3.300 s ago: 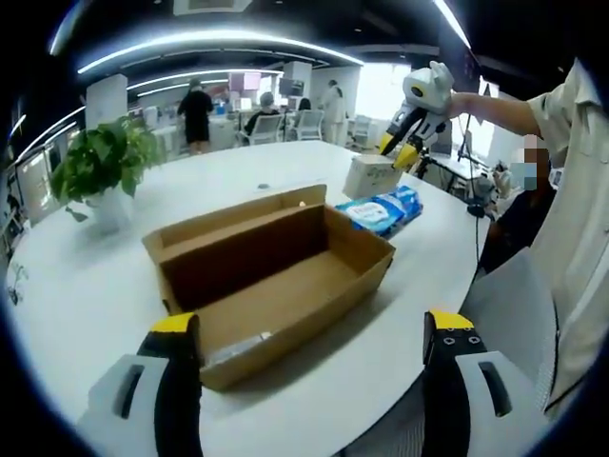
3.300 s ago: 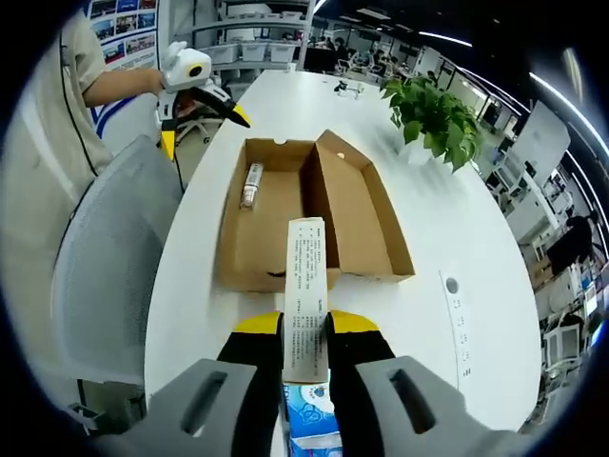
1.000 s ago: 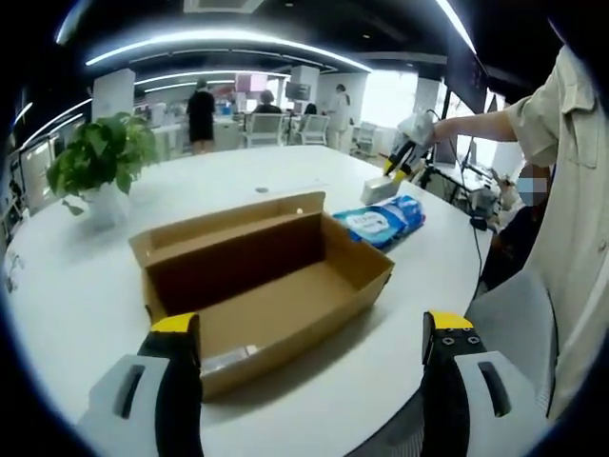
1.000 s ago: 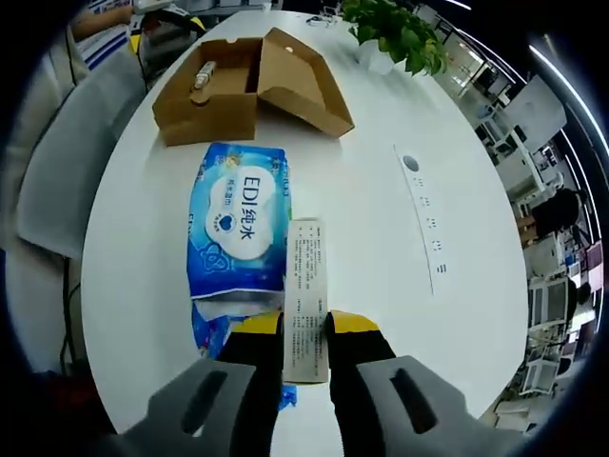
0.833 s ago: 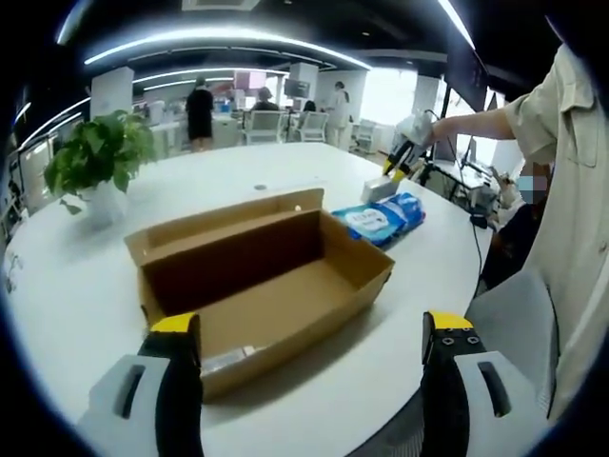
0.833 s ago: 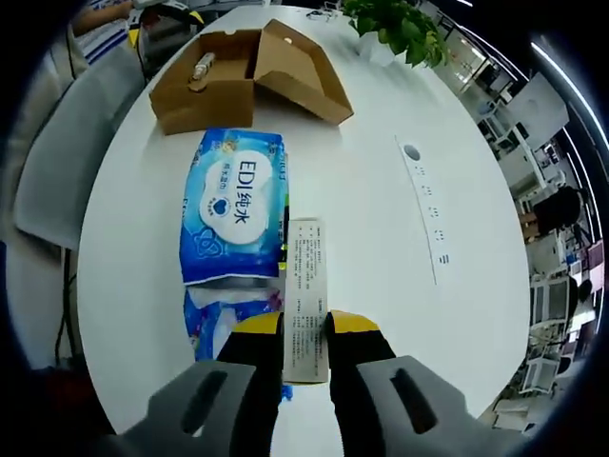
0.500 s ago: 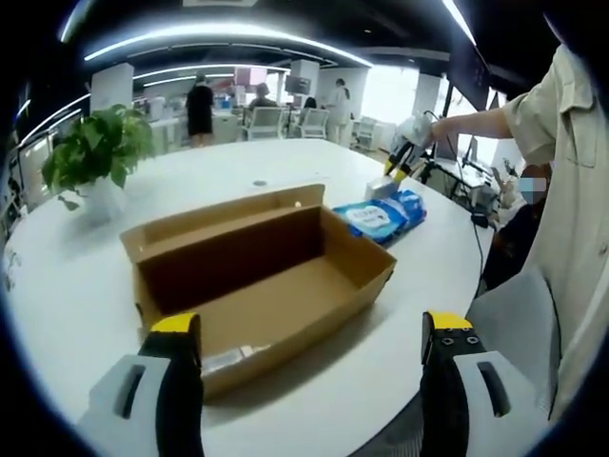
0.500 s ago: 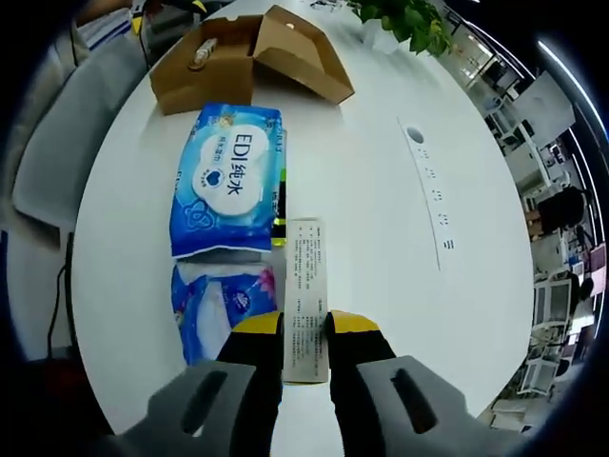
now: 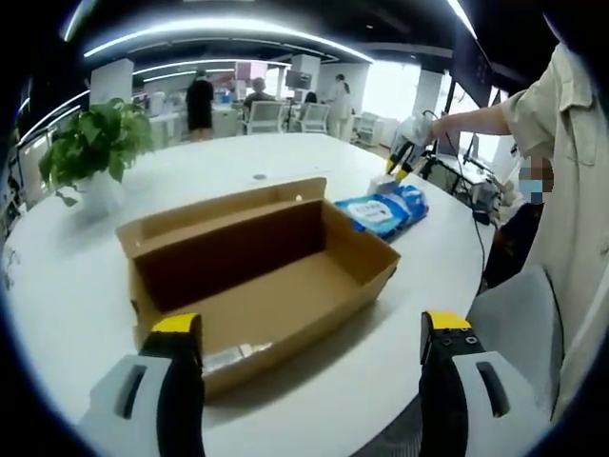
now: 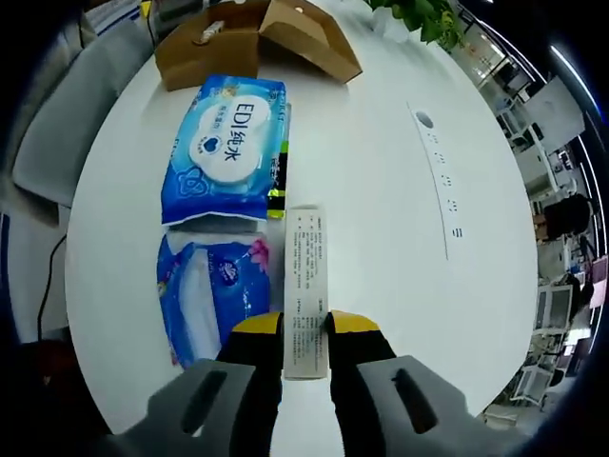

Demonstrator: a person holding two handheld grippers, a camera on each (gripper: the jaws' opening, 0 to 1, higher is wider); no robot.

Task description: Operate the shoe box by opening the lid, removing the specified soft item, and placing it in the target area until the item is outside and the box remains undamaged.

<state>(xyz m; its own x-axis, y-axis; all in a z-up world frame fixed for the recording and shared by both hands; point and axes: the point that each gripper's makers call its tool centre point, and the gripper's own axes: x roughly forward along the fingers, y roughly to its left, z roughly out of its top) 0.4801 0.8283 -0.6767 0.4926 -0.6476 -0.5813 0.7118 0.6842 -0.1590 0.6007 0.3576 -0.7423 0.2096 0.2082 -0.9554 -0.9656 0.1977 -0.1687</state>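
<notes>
R gripper point(image 10: 305, 335) is clenching a flat white carton point(image 10: 305, 286), frame centre. L gripper point(image 9: 309, 328) is gaping wide before brown cardboard box point(image 9: 257, 276), lid back, small packet point(image 9: 228, 358) inside.

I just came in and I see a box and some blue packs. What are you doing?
A person holds a gripper in each hand. The right gripper is shut on a thin white carton, held over the white table beside two blue wipe packs. The brown shoe box stands open, with one small item in it. The left gripper is open near the box, holding nothing.
</notes>
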